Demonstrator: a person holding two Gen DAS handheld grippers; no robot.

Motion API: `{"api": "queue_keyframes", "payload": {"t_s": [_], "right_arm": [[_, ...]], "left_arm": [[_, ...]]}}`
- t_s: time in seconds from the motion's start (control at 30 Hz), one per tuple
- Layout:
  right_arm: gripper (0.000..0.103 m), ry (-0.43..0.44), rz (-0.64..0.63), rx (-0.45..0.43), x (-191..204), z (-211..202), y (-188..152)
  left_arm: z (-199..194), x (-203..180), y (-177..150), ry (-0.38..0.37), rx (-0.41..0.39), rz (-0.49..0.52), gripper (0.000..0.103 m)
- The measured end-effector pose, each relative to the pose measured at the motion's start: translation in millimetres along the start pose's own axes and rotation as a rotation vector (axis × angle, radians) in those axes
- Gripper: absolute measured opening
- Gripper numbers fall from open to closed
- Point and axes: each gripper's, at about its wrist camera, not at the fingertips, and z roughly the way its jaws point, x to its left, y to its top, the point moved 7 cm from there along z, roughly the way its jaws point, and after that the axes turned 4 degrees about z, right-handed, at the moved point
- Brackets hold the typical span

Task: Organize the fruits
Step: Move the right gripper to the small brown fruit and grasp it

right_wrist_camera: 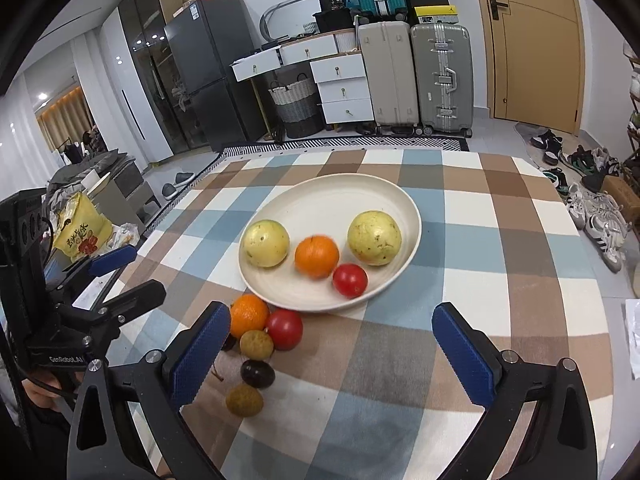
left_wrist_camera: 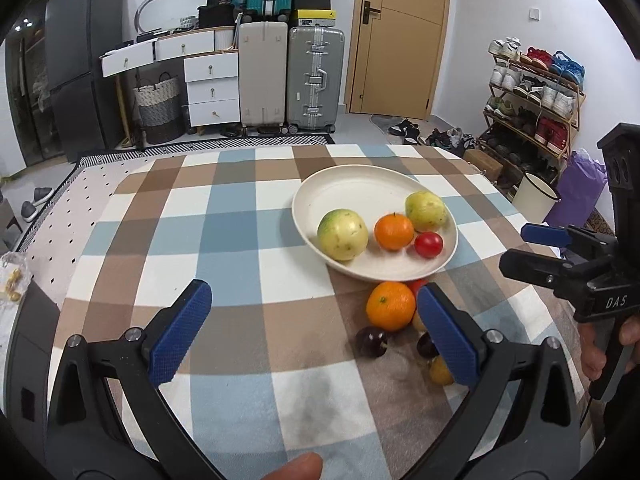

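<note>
A cream plate (left_wrist_camera: 352,188) (right_wrist_camera: 328,200) on the checked cloth holds two yellow-green guavas (left_wrist_camera: 343,234) (right_wrist_camera: 374,238), an orange (left_wrist_camera: 393,231) (right_wrist_camera: 317,256) and a red tomato (left_wrist_camera: 428,244) (right_wrist_camera: 350,280). Loose fruit lies in front of the plate: an orange (left_wrist_camera: 390,306) (right_wrist_camera: 249,315), a red tomato (right_wrist_camera: 284,329), two brown longans (right_wrist_camera: 256,344) and dark plums (left_wrist_camera: 371,342) (right_wrist_camera: 257,373). My left gripper (left_wrist_camera: 316,320) is open and empty, left of the loose fruit. My right gripper (right_wrist_camera: 332,340) is open and empty, right of the loose fruit.
The checked tablecloth (left_wrist_camera: 224,240) covers the table. Suitcases (left_wrist_camera: 316,76), white drawers (left_wrist_camera: 210,88) and a door (left_wrist_camera: 400,40) stand behind. A shoe rack (left_wrist_camera: 532,96) is at the right. A yellow snack bag (right_wrist_camera: 82,236) lies off the table's left side.
</note>
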Motion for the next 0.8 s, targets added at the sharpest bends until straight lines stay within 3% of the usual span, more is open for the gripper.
{"api": "queue_keyframes", "payload": {"t_s": [0.8], "right_arm": [[0.102,-0.004,-0.042,0.135,31.1,13.9,-64.1]], "left_arm": [[-1.5,-5.2,-53.1,-0.011,0.089,-0.017,0.103]]}}
